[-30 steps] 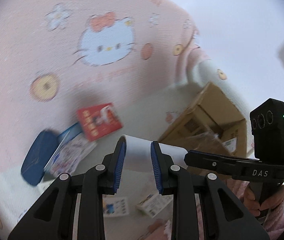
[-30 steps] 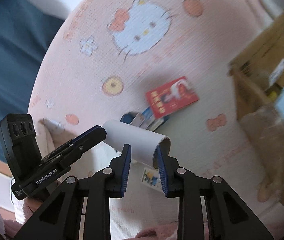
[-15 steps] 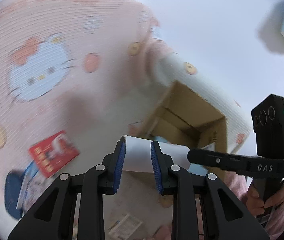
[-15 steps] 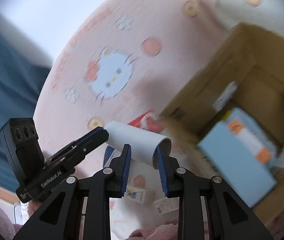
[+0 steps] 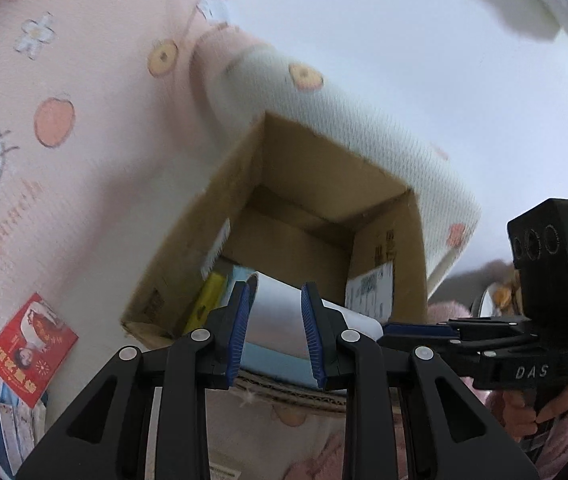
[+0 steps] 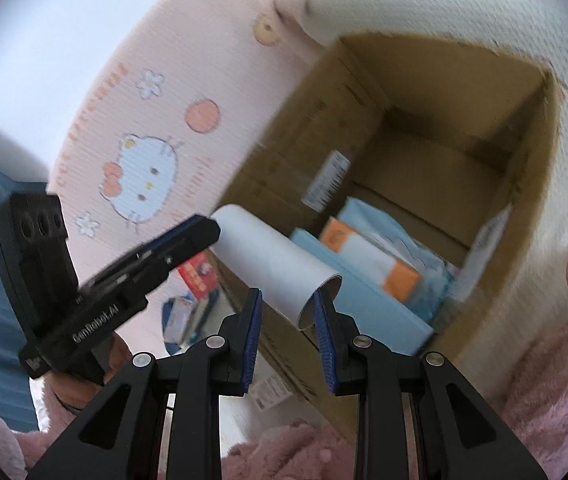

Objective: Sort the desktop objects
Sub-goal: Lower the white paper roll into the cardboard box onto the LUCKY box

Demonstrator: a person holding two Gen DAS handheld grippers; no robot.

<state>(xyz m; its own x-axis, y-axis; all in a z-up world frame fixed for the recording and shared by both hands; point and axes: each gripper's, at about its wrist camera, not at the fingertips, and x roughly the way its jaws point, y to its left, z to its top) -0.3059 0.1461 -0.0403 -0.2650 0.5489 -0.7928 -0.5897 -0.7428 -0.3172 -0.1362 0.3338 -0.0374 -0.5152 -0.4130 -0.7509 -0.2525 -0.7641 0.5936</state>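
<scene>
Hanging above the near rim of the open cardboard box [image 6: 424,128], the white paper tube [image 6: 274,268] is carried by both tools at once: the left gripper [image 5: 276,332] has its blue fingers [image 5: 240,328] narrowed onto one end, and the right gripper [image 6: 288,340] pinches the other, open end between its own fingers [image 6: 253,336], which stand only a little apart. The tube lies roughly level across the gap between them, not yet lowered inside. Within the box a light blue flat pack [image 6: 368,292] and an orange-and-white carton [image 6: 372,256] already lie on the bottom, so part of the sorting looks done. Left outside on the pink cartoon-print blanket [image 5: 96,184] are a red booklet [image 5: 30,348] and, beside it, a blue case with papers [image 5: 8,428], which probably still need collecting. Both tools tilt downward toward the box mouth, side by side, and the right hand [image 5: 532,412], in a fluffy pink sleeve, wraps its handle at the edge of the left view.
</scene>
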